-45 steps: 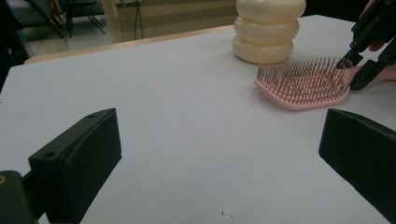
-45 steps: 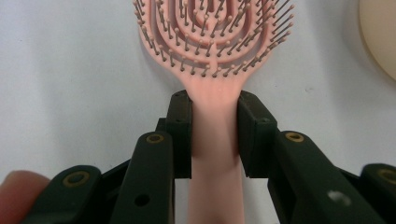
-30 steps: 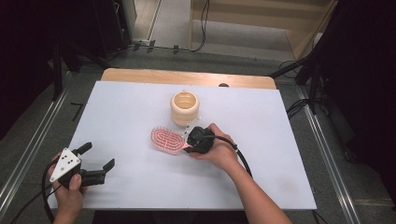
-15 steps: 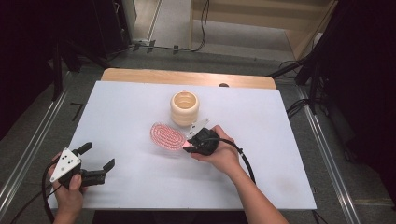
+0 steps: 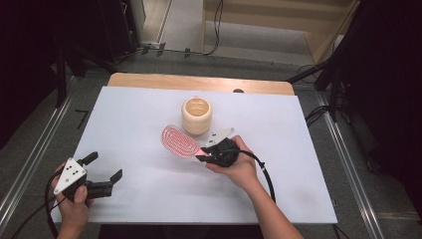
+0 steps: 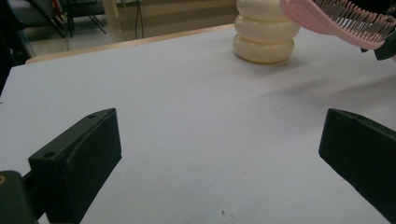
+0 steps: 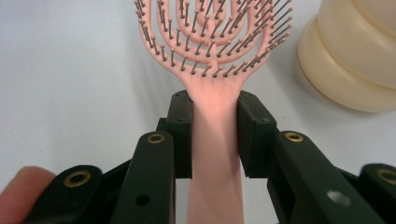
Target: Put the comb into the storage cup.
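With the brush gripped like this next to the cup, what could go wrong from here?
1. The right gripper pinches the pink hairbrush by its narrow handle, near the neck, so the wide head could pivot or slip in the jaws.
2. The brush head sits close to the cream ribbed cup; a careless swing might knock or push the cup.
3. The left gripper rests open near the table's front left, too far away to steady either thing.
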A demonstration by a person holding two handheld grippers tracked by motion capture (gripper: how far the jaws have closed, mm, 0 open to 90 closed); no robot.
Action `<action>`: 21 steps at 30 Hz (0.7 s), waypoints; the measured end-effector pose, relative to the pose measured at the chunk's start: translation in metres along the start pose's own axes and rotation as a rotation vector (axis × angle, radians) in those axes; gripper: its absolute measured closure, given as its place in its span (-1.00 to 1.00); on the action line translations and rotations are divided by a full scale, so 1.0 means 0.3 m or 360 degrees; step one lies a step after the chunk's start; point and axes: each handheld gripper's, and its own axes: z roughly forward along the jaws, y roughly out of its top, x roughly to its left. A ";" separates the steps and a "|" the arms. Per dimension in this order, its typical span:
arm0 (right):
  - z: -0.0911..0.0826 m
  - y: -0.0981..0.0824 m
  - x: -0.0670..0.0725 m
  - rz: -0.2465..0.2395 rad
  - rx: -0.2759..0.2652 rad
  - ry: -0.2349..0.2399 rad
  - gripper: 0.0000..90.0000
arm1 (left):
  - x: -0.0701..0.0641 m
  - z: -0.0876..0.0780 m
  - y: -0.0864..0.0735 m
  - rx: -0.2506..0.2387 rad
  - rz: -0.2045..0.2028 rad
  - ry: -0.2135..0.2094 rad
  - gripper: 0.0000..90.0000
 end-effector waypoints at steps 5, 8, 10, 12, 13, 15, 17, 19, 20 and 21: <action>-0.015 -0.011 0.004 0.0008 -0.0051 -0.0018 0.50 | 0.000 0.000 0.000 0.0004 0.0001 0.0003 -1.00; -0.026 -0.016 0.005 0.0020 -0.0092 -0.0020 0.50 | 0.000 0.000 0.000 0.0005 0.0003 0.0003 -1.00; -0.033 -0.020 0.008 0.0031 -0.0114 -0.0028 0.50 | -0.001 0.000 0.001 0.0010 0.0005 0.0006 -1.00; -0.039 -0.026 0.011 0.0041 -0.0134 -0.0029 0.51 | -0.001 0.001 0.001 0.0009 0.0004 0.0005 -1.00; -0.042 -0.029 0.012 0.0039 -0.0149 -0.0032 0.51 | -0.001 0.000 0.001 0.0009 0.0005 0.0007 -1.00; -0.050 -0.036 0.015 0.0049 -0.0180 -0.0034 0.51 | -0.002 0.001 0.002 0.0005 0.0003 0.0009 -1.00; -0.057 -0.043 0.021 0.0065 -0.0217 -0.0039 0.51 | -0.001 0.001 0.003 0.0002 0.0000 0.0011 -1.00; -0.064 -0.048 0.027 0.0069 -0.0249 -0.0045 0.51 | 0.003 0.000 0.004 -0.0002 -0.0007 0.0010 -1.00; -0.068 -0.050 0.030 0.0072 -0.0270 -0.0053 0.51 | 0.003 0.000 0.004 -0.0002 -0.0019 0.0009 -1.00; -0.073 -0.052 0.033 0.0077 -0.0287 -0.0058 0.51 | 0.005 -0.001 0.004 -0.0002 -0.0021 0.0009 -1.00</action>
